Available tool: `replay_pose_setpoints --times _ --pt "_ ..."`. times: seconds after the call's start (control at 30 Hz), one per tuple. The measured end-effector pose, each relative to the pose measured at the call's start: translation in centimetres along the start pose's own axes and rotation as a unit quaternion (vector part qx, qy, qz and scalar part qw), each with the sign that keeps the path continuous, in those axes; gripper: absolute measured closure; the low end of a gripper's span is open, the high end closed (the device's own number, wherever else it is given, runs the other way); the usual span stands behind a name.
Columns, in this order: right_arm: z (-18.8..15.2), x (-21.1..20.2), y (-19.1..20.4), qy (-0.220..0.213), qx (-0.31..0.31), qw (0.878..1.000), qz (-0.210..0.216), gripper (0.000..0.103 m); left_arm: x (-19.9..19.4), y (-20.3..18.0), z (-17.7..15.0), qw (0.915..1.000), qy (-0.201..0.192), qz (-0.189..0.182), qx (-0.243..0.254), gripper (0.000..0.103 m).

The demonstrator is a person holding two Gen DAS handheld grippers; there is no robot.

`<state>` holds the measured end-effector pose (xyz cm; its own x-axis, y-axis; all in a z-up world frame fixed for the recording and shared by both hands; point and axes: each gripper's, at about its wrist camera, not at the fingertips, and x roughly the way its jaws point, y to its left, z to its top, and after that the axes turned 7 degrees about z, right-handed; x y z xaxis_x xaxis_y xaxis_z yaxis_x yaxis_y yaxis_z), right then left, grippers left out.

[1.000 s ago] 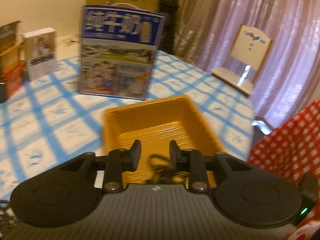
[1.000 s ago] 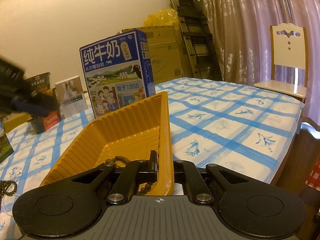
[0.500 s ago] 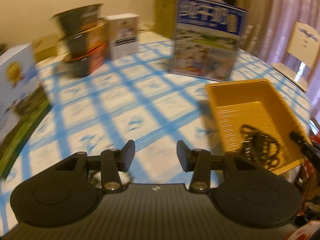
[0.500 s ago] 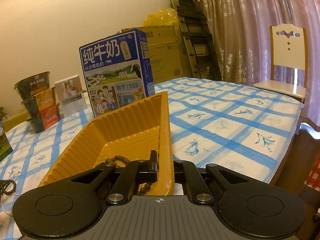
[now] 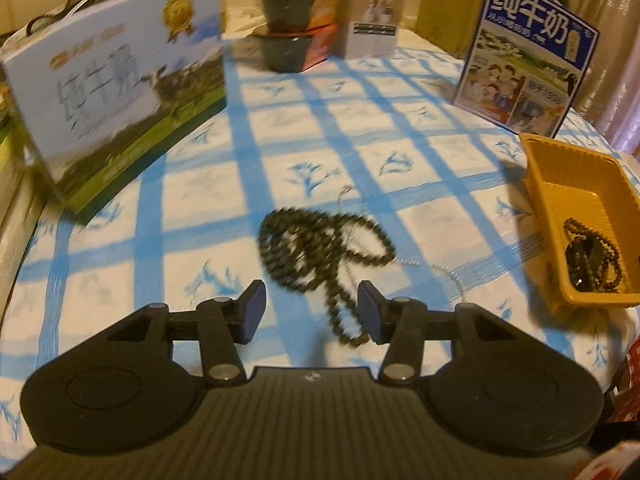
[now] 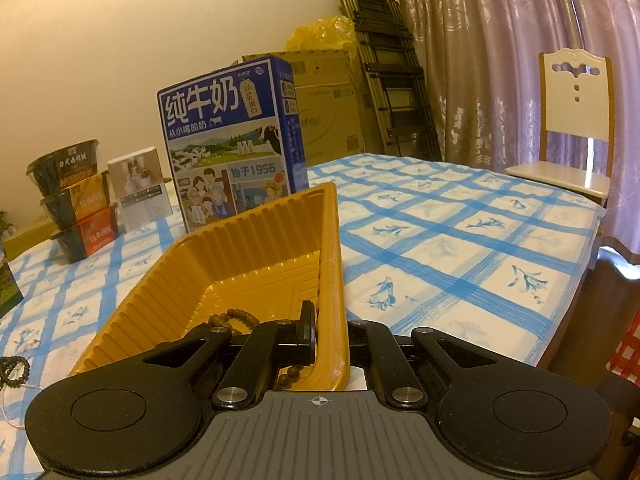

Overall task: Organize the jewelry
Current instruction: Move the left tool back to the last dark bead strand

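Left wrist view: your left tool point(image 5: 311, 312) is opening above the bead necklace point(image 5: 320, 252), gripping nothing. Your right tool point(image 6: 329, 334) clamps the yellow tray's point(image 6: 256, 248) wall.

Beads point(image 5: 320, 256) lie on the surface point(image 5: 400, 120), just ahead of the left tongs point(image 5: 311, 310). Tray point(image 5: 560, 184) sits right of them, more beads point(image 5: 592, 256) in it. Milk box point(image 5: 524, 52) behind tray; right tongs point(image 6: 330, 332) straddle the tray wall.
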<state>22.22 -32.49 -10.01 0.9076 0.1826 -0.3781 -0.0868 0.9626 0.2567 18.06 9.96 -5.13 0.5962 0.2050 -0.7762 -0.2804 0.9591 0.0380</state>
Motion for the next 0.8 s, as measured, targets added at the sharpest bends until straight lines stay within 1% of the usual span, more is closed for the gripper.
replay_pose_setpoints --times 0.13,0.3,0.63,0.8 --pt "0.0 0.0 0.0 0.000 -0.001 1.000 0.000 0.097 0.0 0.6 -1.0 1.0000 0.005 -0.001 -0.007 0.056" --pt "0.0 0.0 -0.1 0.000 0.000 1.000 0.000 0.097 0.7 0.2 -1.4 0.9999 0.010 0.001 0.001 0.056" --pt "0.0 0.0 -0.1 0.000 0.000 1.000 0.000 0.097 2.0 -0.6 -0.6 0.9998 -0.002 0.008 0.016 0.055" --pt "0.0 0.0 0.0 0.000 -0.001 1.000 0.000 0.097 3.2 -1.0 0.1 0.9998 -0.007 0.011 0.017 0.050"
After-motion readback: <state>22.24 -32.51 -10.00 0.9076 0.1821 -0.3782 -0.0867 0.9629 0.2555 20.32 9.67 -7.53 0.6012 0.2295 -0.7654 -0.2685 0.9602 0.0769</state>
